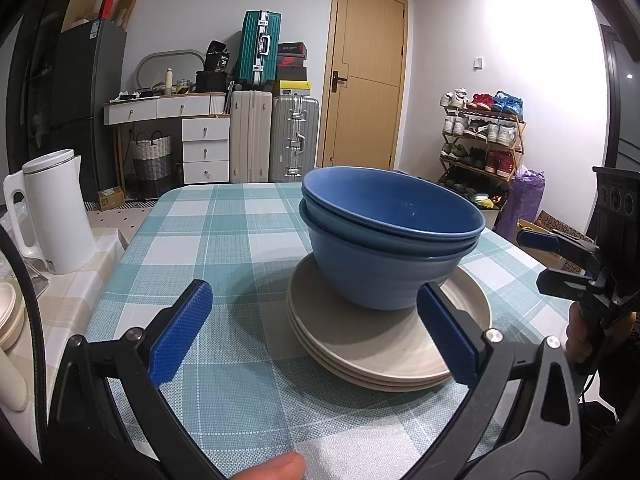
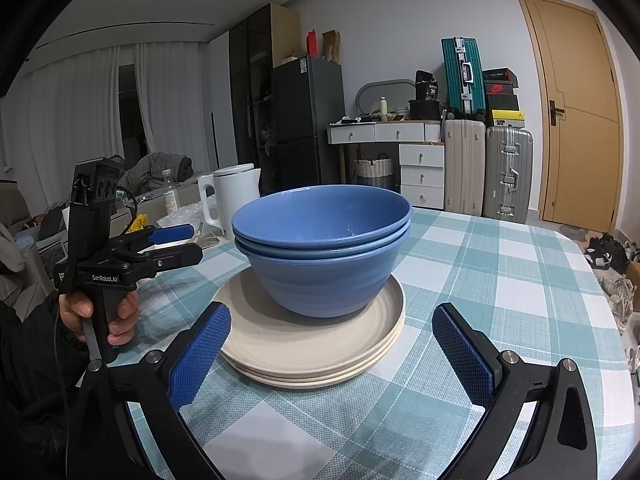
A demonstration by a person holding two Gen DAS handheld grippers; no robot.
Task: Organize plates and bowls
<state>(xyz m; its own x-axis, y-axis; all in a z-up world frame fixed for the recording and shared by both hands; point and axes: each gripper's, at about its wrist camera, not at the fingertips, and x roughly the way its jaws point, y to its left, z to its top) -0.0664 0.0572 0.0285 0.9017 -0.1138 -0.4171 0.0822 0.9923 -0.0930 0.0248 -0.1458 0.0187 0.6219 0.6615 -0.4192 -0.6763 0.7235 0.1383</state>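
Note:
Three nested blue bowls (image 1: 390, 236) stand on a stack of three beige plates (image 1: 384, 344) on the checked tablecloth. The same bowls (image 2: 324, 248) and plates (image 2: 312, 344) show in the right wrist view. My left gripper (image 1: 316, 328) is open and empty, just short of the plates' near rim. My right gripper (image 2: 332, 356) is open and empty, its fingers either side of the plates' near edge. The left gripper also shows in the right wrist view (image 2: 176, 244), and the right gripper in the left wrist view (image 1: 540, 256).
A white kettle (image 1: 52, 212) stands on a side table at the left, with beige dishes (image 1: 10, 316) beside it. The table (image 2: 500, 280) has a rounded far edge. Suitcases, drawers, a door and a shoe rack stand beyond.

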